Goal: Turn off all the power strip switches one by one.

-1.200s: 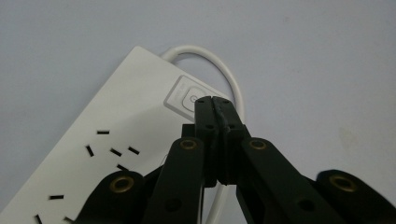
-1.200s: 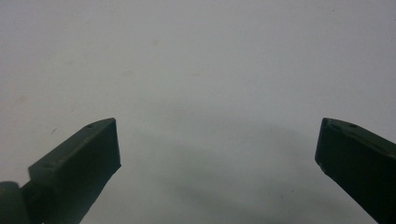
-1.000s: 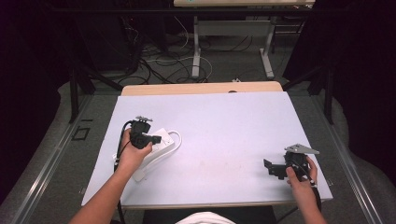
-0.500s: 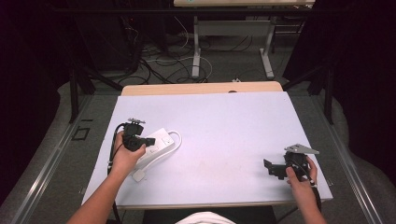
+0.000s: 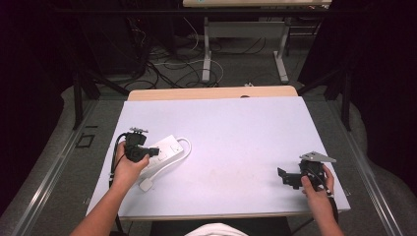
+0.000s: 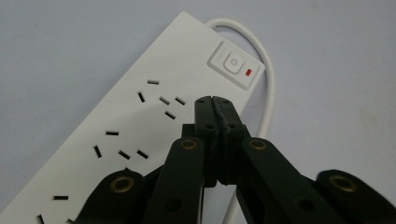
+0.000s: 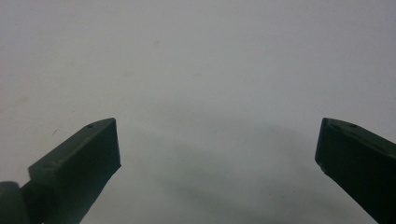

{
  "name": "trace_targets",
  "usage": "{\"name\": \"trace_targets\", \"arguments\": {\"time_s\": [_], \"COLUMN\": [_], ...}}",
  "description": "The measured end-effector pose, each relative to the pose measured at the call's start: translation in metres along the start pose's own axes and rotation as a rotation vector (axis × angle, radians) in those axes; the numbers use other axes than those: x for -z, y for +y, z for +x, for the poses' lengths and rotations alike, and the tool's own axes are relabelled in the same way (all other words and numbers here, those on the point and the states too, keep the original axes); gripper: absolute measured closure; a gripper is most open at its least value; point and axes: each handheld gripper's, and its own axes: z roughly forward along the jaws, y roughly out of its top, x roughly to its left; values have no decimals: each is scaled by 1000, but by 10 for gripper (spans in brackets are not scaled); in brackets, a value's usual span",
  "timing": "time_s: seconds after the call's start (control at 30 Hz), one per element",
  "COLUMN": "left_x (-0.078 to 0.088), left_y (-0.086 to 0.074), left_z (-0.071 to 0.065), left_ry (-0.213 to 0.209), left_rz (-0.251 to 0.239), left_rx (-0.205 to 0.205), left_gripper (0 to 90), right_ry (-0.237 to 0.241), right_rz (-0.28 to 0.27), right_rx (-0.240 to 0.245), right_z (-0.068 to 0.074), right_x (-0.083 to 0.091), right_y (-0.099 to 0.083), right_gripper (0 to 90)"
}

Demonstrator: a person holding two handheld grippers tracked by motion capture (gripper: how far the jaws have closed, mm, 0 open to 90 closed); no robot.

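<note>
Claws number two: left claw [image 6: 215,100] pressed together over one power strip [image 6: 140,121], right claw [image 7: 217,149] spread.

place: lab or recording studio | near: pale desk [image 5: 236,128] with a bare wooden edge at its far side | far: loose cables [image 5: 167,64] on the grey floor, metal legs of a second desk [image 5: 246,44] | left and right: black curtains [image 5: 373,59], dark surroundings
</note>
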Motion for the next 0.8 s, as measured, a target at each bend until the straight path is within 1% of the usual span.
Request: {"name": "trace_targets", "arguments": {"time_s": [0.03,0.07,0.17,0.2,0.23,0.27,0.3,0.37,0.4,0.43,0.5,0.53,0.6,0.63,0.67,0.7,0.73,0.77,0.8], "left_x": [-1,-1,-3,-4,-5,-5,-6,-7,-8,-9,-10,-11,-13,-14,-15,-16,-17,-18,-18], "left_y": [-1,-1,-4,-4,-5,-6,-6,-5,-6,-6,-5,-5,-5,-5,-5,-5,-5,-5,-4], "left_z": [0,1,2,2,3,3,3,4,4,4,5,5,5,5,6,5,6,6,6], "left_ry": [8,0,-1,5,5,5,7,7,7,11,5,3,15,15,12,18,19,18,14], "left_rz": [-4,8,11,11,9,12,15,32,19,16,28,26,30,32,40,33,37,33,46], "left_rx": [6,3,8,15,17,13,18,11,18,20,15,22,26,25,21,26,23,30,26], "left_gripper": [900,900,900,900,900,900,900,900,900,900,900,900,900,900,900,900,900,900,900], "right_ry": [8,4,0,8,1,8,8,0,8,8,0,0,4,0,8,8,8,7,7], "right_rz": [8,5,0,8,1,9,9,1,9,9,-2,0,5,1,7,7,6,6,6], "right_rx": [2,2,0,2,2,3,3,1,3,3,1,1,2,1,7,7,7,7,5], "right_z": [0,0,0,0,0,0,0,0,0,0,0,0,0,0,-1,-1,-1,-1,-1], "right_x": [1,0,0,1,0,1,1,0,0,0,0,0,0,0,0,0,1,1,1], "right_y": [0,0,0,0,0,0,0,0,0,0,0,0,0,0,0,0,0,0,0], "right_gripper": [0,0,0,0,0,0,0,0,0,0,0,0,0,0,0,0,0,0,0]}}
